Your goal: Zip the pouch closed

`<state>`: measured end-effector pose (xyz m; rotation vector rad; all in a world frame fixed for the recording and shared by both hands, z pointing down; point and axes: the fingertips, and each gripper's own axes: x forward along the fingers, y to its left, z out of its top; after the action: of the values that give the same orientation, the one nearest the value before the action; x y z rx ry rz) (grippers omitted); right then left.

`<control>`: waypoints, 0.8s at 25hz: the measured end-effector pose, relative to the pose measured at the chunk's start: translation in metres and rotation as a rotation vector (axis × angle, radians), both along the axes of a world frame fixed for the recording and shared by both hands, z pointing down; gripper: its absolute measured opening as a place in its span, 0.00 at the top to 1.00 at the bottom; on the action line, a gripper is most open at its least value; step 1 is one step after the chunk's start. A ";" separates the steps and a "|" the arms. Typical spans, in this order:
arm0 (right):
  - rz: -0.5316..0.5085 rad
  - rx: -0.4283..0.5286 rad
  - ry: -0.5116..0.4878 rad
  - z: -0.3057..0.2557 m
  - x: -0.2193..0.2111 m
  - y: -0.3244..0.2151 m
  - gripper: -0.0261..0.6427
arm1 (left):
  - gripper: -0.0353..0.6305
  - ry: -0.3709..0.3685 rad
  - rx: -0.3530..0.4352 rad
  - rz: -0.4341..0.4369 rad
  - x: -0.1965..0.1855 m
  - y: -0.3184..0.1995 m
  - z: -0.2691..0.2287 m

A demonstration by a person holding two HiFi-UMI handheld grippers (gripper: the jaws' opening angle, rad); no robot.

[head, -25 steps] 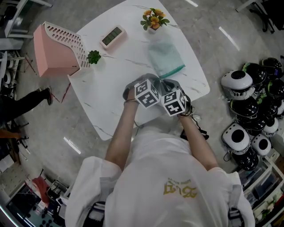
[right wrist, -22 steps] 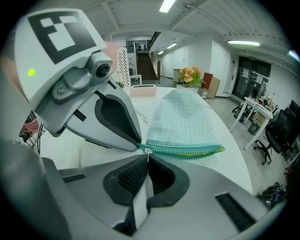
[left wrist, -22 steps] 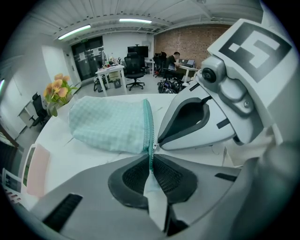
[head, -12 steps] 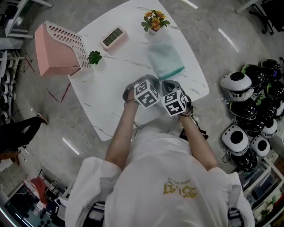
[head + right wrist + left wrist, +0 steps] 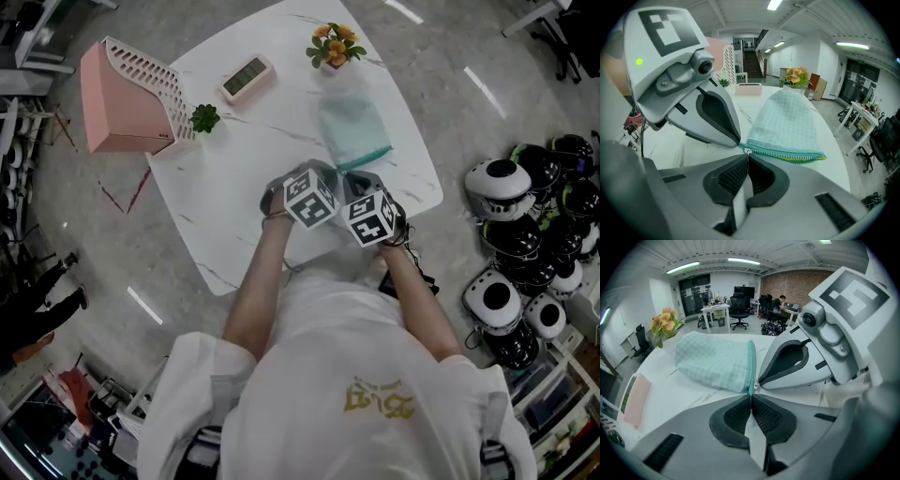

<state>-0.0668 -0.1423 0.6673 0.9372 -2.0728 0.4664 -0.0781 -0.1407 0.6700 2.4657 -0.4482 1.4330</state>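
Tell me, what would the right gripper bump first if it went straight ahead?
Probably the green pouch: the right gripper is shut on its zipper pull, and the pouch lies just beyond the tips.

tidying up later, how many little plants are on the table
2. An orange flower plant at the table's far edge beyond the mint pouch, and a small green plant beside the pink rack.

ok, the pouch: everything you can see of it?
Soft mint-check fabric pouch lying on the white table, teal zipper along its near edge, a yellow strip showing at the far end. At the near corner the left gripper, fingers just closed, pinches the zipper end; the right gripper is shut on the silver pull.
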 end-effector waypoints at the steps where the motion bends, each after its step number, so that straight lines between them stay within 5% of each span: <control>1: -0.003 0.002 0.003 0.001 -0.001 0.000 0.94 | 0.90 0.001 -0.001 -0.001 -0.001 0.000 0.001; 20: -0.014 -0.006 0.040 0.001 0.013 -0.001 0.94 | 0.90 -0.011 -0.012 -0.037 -0.013 0.003 0.001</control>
<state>-0.0533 -0.1437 0.6686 0.9203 -2.0394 0.4432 -0.0908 -0.1380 0.6706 2.4283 -0.4842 1.4317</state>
